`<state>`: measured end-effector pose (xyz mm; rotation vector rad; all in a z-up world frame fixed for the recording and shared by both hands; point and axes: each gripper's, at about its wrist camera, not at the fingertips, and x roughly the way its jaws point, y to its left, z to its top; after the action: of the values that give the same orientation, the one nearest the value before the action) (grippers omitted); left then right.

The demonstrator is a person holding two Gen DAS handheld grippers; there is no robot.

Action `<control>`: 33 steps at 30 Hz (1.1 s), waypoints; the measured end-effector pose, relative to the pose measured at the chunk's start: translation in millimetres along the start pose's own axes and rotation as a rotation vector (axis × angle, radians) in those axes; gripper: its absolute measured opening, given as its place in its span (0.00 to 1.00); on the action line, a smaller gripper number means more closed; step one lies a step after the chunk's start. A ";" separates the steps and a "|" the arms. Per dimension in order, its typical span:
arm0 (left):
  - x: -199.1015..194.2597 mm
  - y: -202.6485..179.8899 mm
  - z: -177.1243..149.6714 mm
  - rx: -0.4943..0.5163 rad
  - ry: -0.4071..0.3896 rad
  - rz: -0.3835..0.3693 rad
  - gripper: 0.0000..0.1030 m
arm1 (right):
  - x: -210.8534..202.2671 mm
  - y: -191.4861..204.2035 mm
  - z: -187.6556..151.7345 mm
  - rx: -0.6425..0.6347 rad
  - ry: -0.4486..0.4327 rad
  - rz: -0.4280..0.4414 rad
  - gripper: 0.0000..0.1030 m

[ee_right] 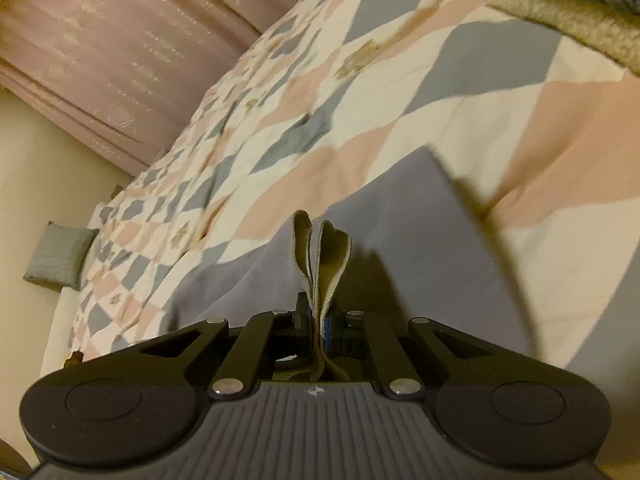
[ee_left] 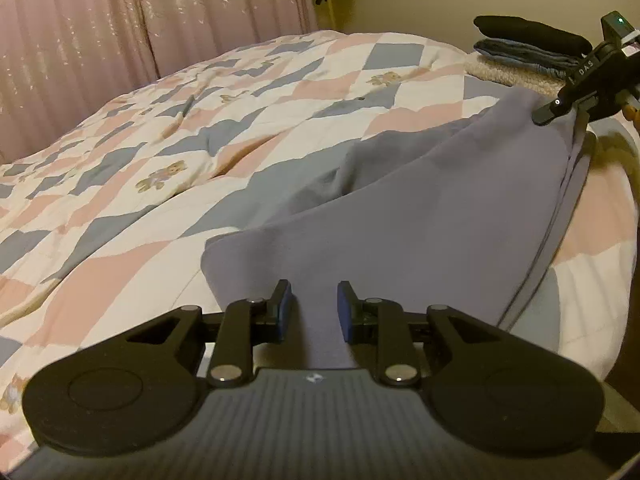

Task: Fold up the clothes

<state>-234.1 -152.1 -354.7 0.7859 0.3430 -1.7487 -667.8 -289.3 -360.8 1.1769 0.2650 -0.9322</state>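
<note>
Your left gripper is standing with its blue-padded fingers apart, a narrow strip of the grey garment running up between them without being pinched. Your right gripper is clamping its fingers together on a folded edge of that same garment, whose pale inner side is sticking up past the tips; in the left wrist view your right gripper is holding a corner lifted near the bed's far right edge. The garment is stretching between the two grippers, sagging onto the patchwork quilt along the bed's right side. Beyond it, at the far right corner, a stack of folded clothes is lying on the quilt. Pink curtains are hanging behind the bed
</note>
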 end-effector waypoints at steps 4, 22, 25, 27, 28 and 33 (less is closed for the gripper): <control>8.8 -6.8 7.0 0.023 0.007 -0.009 0.22 | -1.5 -13.2 11.0 0.004 -0.008 -0.022 0.05; 13.3 -6.2 19.6 0.020 0.000 0.065 0.25 | -32.1 -8.1 -3.8 -0.120 -0.347 -0.318 0.24; 15.3 -0.9 24.6 0.001 -0.017 0.057 0.12 | -32.1 23.6 -19.5 -0.292 -0.378 -0.270 0.23; 21.6 -0.8 29.1 0.005 -0.024 0.052 0.09 | -17.3 41.8 -24.7 -0.397 -0.328 -0.232 0.23; 25.5 -1.3 31.3 0.010 -0.027 0.049 0.10 | -5.7 47.1 -24.2 -0.434 -0.300 -0.235 0.23; 65.1 3.4 33.6 0.034 0.020 0.042 0.10 | 45.5 24.9 -2.0 -0.388 -0.219 -0.380 0.01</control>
<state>-251.6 -221.1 -372.5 0.8298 0.3088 -1.7120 -620.9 -307.7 -373.3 0.6696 0.4789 -1.2652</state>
